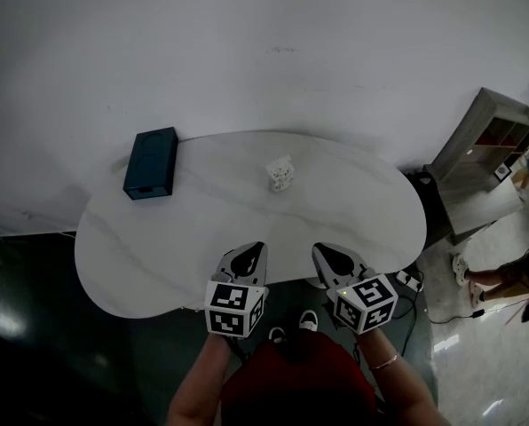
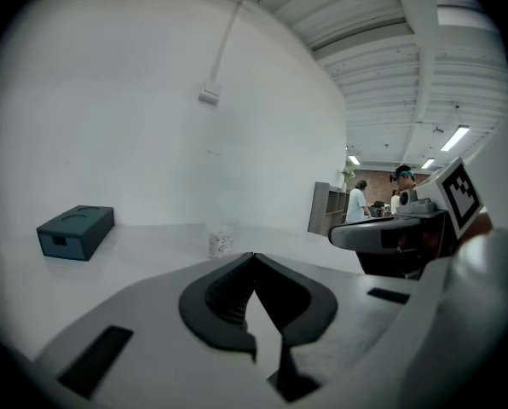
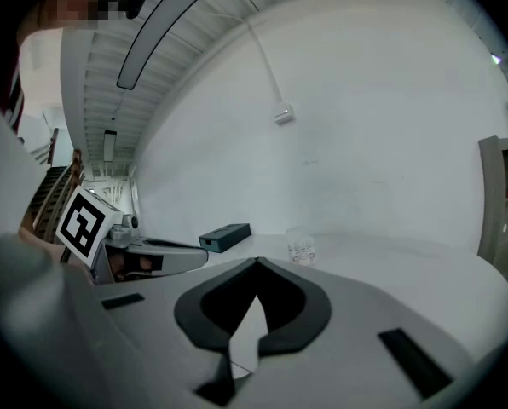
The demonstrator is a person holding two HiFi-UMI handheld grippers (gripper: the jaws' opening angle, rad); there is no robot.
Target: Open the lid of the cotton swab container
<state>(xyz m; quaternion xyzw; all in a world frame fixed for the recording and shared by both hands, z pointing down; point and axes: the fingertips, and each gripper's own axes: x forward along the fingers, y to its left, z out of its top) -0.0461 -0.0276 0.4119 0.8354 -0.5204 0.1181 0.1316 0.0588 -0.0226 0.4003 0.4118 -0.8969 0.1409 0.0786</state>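
Observation:
The cotton swab container (image 1: pixel 280 174) is a small clear tub with a printed label, standing upright with its lid on near the far middle of the white table (image 1: pixel 193 247). It also shows small in the left gripper view (image 2: pixel 221 242) and the right gripper view (image 3: pixel 301 247). My left gripper (image 1: pixel 251 248) hovers over the table's near edge, shut and empty. My right gripper (image 1: pixel 323 250) is beside it, also shut with nothing held. Both point toward the container from well short of it. In each gripper view the jaw tips (image 2: pixel 253 256) (image 3: pixel 256 262) meet.
A dark teal box (image 1: pixel 151 162) lies at the table's far left. A white wall stands behind the table. A grey shelf unit (image 1: pixel 486 149) is at the right, with a person's feet (image 1: pixel 464 273) on the floor and a power strip (image 1: pixel 409 280) by the table.

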